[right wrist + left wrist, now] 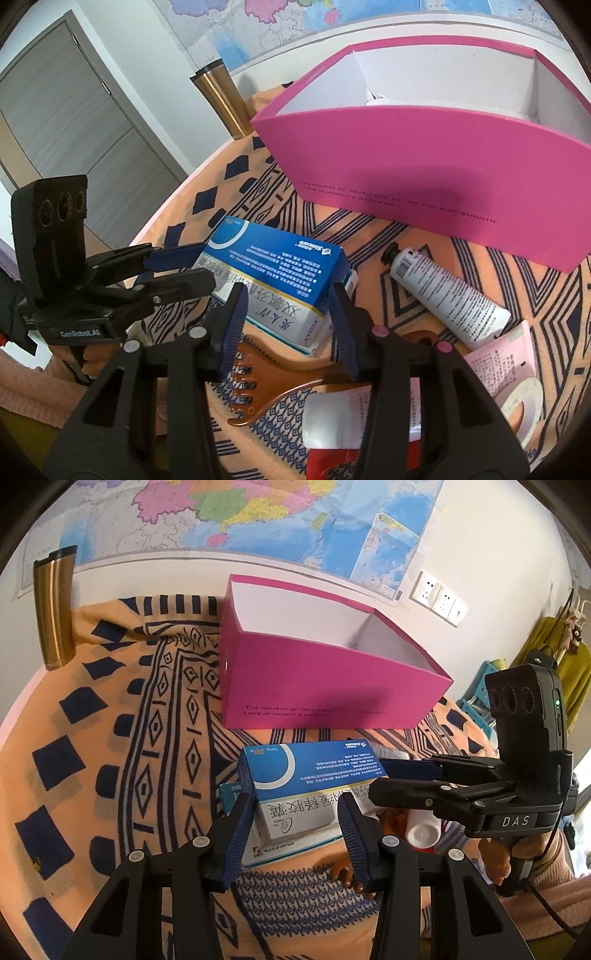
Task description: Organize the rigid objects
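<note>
- Left wrist view: the left gripper (295, 823) sat at 6 o'clock, its blue ribbed pads either side of a blue-and-white medicine box (310, 771) that topped a small stack of boxes; the jaws stood partly apart, and whether the pads pressed the carton could not be told.
- At 12 o'clock from that stack stood an open pink box (325, 686), white inside, on the orange patterned cloth (110, 738).
- A gold tumbler (55, 609) stood upright at 10 o'clock by the wall, under a map (258, 513).
- At 3 o'clock the right gripper (395, 779) reached in from the side with its fingers around the far end of the same medicine box; a white cap (423, 832) showed just below it.
- Right wrist view: the right gripper (291, 321) straddled the medicine box (280, 258), jaws partly apart; contact at the pads was unclear.
- The left gripper (184, 266) came in at 9 o'clock, one blue finger above the box's end and one below.
- A white tube (447, 295) with a black cap lay at 3 o'clock, well clear of the box.
- A brown wide-tooth comb (273, 380) lay at 6 o'clock under the jaws.
- A pink packet (498, 362) and a roll of tape (524, 406) lay at 4 o'clock.
- The pink box (424, 177) filled 1 o'clock, the tumbler (221, 99) at 11 o'clock beside it.
</note>
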### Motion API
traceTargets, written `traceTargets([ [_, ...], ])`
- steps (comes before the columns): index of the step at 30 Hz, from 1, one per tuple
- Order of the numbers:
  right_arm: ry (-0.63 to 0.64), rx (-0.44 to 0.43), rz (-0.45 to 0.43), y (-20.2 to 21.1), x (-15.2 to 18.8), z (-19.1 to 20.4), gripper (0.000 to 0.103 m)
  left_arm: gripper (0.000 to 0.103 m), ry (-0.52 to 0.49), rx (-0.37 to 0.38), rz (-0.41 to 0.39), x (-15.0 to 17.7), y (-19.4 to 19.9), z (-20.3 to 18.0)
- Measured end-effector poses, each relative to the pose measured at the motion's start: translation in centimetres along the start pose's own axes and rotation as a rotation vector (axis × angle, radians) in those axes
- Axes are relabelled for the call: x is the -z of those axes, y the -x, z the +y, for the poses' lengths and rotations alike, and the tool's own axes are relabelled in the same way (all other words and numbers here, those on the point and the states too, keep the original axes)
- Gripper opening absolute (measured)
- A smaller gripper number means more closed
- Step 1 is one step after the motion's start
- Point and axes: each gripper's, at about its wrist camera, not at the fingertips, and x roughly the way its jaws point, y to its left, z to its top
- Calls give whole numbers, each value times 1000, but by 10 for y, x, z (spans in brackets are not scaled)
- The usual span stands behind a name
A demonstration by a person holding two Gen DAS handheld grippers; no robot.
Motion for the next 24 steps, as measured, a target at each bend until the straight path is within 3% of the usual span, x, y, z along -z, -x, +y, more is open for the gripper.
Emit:
traceTargets([
  [24,83,65,-145,49,-33,2,48,47,-104,-6,-128,-61,15,-29],
])
